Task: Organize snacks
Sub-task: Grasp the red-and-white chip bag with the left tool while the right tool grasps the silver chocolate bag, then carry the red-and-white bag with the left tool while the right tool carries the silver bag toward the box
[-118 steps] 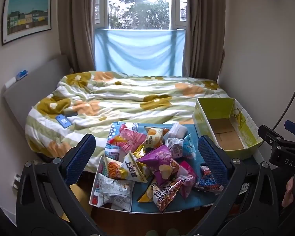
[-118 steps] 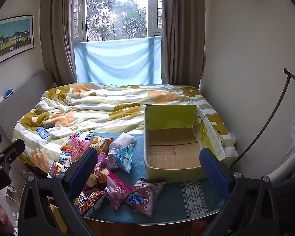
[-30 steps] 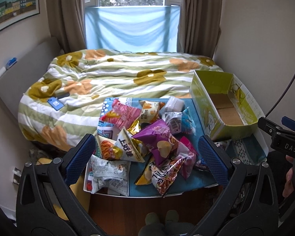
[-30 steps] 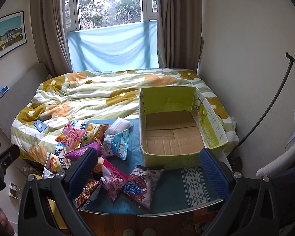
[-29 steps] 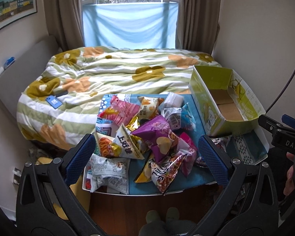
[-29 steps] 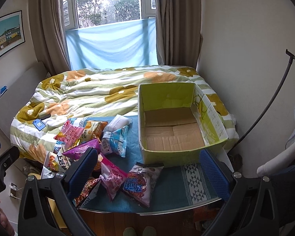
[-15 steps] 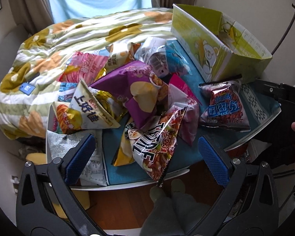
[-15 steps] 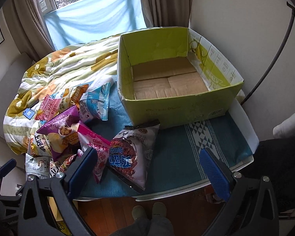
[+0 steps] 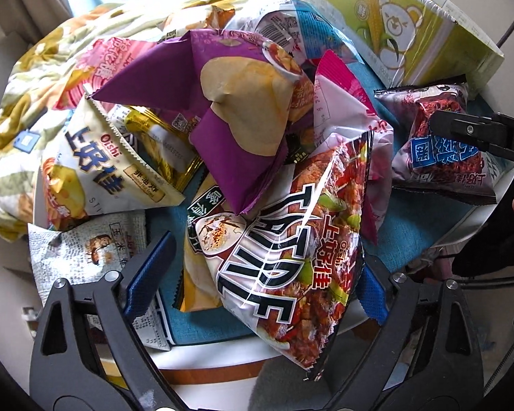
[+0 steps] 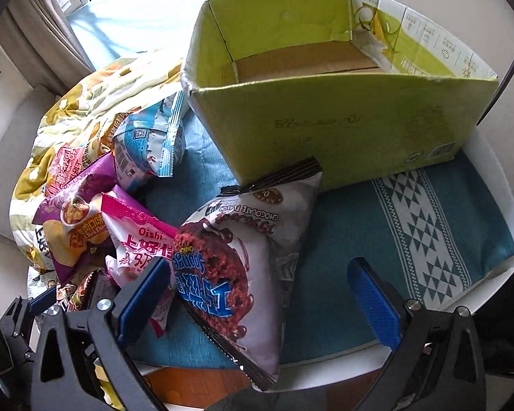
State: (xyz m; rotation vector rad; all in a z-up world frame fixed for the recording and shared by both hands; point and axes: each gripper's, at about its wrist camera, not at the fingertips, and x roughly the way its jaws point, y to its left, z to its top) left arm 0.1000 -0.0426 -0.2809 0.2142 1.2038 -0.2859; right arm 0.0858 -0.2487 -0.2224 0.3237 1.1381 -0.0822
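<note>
Basically nothing's sorted yet. The green box (image 10: 325, 130) looks empty from here, just bare cardboard on the bottom, and every snack sits in a pile (image 9: 222, 130) on the table beside it. Left gripper (image 9: 257, 274) is spread wide around the red bag (image 9: 291, 239), not pinching it. Right gripper (image 10: 257, 294) is spread too, straddling the chocolate bag (image 10: 236, 267) that leans against the box. Whole pile left to go.

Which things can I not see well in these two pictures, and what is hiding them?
- Box floor: right wrist view, near wall hides the front part.
- Gold bag: left wrist view, mostly under the purple bag and white Oishi bag.
- Left gripper: right pad hidden behind the red bag.
- Chocolate bag: left wrist view, partly behind the right gripper's arm.
</note>
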